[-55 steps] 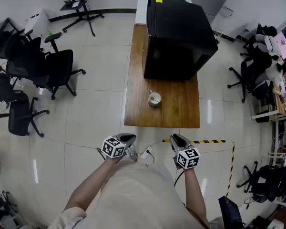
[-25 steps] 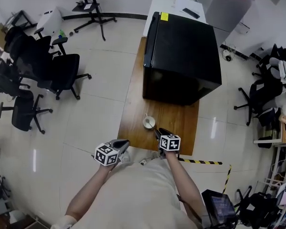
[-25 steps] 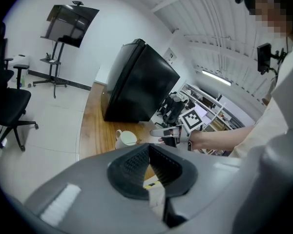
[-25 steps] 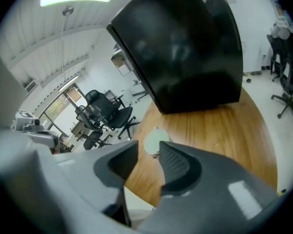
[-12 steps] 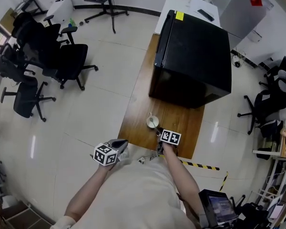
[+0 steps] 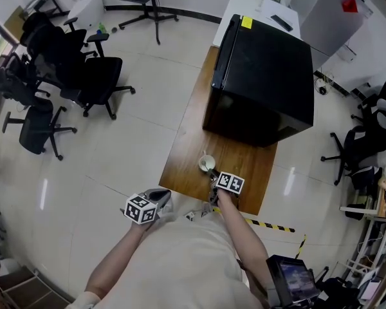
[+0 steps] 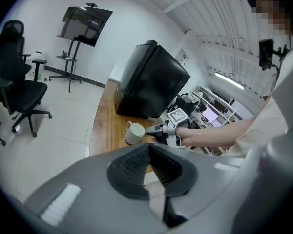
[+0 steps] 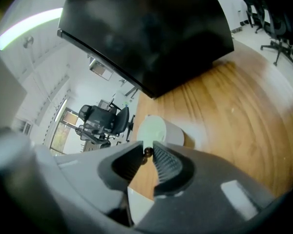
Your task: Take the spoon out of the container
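Note:
A white mug (image 6: 207, 163) stands near the front edge of the wooden table (image 6: 186, 143). My right gripper (image 6: 213, 174) is right at the mug's near side. In the right gripper view the mug (image 8: 158, 130) sits just beyond the tips, and the dark knobbed end of the spoon handle (image 8: 147, 152) is caught between them. The right gripper (image 8: 147, 150) has just been closing its jaws on that handle end. My left gripper (image 6: 165, 196) hangs off the table's front left corner over the floor, and the left gripper (image 7: 147, 146) is shut with nothing in it. From there the mug (image 7: 133, 133) and right gripper (image 7: 149, 128) show.
A big black cabinet (image 6: 260, 76) fills the table's far half, close behind the mug. Black office chairs (image 6: 90, 82) stand on the tiled floor to the left. Yellow-and-black floor tape (image 6: 270, 224) runs by the table's front right.
The right gripper came forward and down from off the table to the mug, and its jaws narrowed on the spoon handle. The left gripper has barely shifted.

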### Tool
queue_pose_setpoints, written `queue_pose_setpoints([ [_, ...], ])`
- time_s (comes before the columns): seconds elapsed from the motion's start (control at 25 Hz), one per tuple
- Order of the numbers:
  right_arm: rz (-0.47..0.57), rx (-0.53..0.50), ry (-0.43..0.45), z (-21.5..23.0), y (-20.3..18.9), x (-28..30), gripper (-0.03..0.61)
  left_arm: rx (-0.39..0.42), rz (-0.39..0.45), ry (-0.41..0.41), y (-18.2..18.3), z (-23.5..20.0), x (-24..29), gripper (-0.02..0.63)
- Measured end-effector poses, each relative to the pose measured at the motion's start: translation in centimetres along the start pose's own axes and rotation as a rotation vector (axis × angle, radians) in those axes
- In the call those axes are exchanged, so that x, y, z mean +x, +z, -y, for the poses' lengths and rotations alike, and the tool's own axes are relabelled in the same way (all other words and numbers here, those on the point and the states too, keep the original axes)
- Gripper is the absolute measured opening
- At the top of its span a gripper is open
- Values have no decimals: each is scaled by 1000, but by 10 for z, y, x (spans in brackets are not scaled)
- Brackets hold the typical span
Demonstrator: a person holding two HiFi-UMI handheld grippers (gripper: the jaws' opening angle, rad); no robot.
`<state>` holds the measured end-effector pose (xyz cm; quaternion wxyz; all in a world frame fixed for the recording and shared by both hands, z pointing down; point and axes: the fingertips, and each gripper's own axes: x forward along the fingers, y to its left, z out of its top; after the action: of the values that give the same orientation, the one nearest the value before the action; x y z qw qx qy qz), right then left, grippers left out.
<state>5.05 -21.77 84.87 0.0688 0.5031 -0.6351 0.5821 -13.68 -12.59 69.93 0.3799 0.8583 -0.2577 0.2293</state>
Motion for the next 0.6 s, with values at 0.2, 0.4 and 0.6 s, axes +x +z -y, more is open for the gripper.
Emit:
queue_pose_setpoints([
  [0.2, 23, 10, 47, -11, 3, -15, 54, 9, -3, -5, 0, 5, 4, -11],
  [0.4, 60, 23, 108, -24, 14, -39, 51, 27, -10, -22, 4, 14, 14, -11],
  [0.6, 100, 25, 174, -35, 30, -68, 50, 37, -8, -28, 9, 22, 26, -11],
])
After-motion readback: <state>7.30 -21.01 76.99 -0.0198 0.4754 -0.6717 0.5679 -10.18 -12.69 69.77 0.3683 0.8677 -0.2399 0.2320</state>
